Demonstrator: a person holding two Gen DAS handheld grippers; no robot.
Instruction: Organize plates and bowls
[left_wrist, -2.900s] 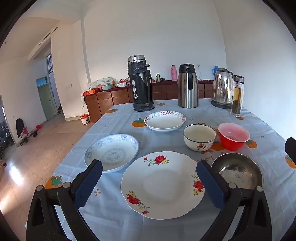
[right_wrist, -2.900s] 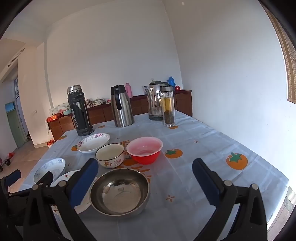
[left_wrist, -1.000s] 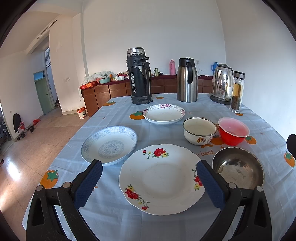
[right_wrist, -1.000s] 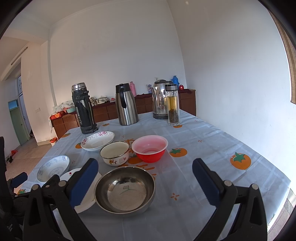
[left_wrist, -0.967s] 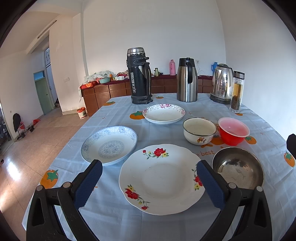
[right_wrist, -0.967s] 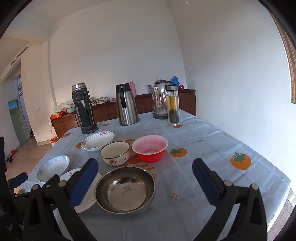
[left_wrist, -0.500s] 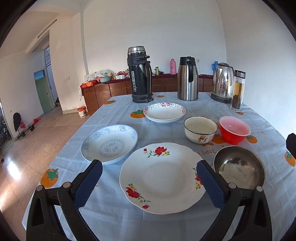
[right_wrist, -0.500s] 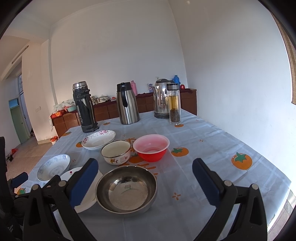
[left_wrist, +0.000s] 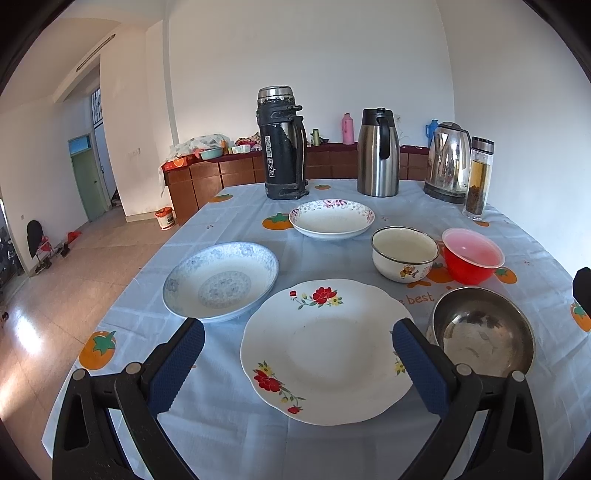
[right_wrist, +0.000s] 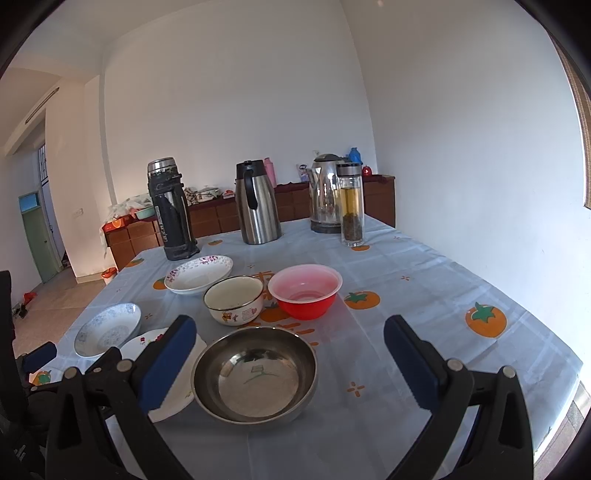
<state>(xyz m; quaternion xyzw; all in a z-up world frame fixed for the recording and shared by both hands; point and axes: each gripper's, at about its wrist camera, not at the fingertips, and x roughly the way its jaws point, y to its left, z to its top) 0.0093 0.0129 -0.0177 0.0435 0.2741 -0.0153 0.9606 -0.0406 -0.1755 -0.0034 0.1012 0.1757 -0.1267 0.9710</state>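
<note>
- You are holding the left gripper (left_wrist: 297, 345) above the table (left_wrist: 236, 210), jaws spread wide and gripping nothing, framing the red-flowered plate (left_wrist: 327, 349).
- The blue-patterned plate (left_wrist: 221, 280) is lying just left of it.
- Your right gripper (right_wrist: 288, 345), jaws also spread and empty, is hovering over the steel bowl (right_wrist: 255, 373).

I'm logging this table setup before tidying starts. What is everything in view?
Plates: 3; red-flowered near, blue-patterned left, purple-rimmed farther back.
Bowls: 3; steel near, cream enamel and red behind it.
Flasks: 2; black, steel, far edge.
Kettle: 1; steel, far right.
Tea bottle: 1; glass, beside kettle.
Tablecloth: 1; pale blue, orange prints.
Left gripper: open over flowered plate.
Right gripper: open over steel bowl.
</note>
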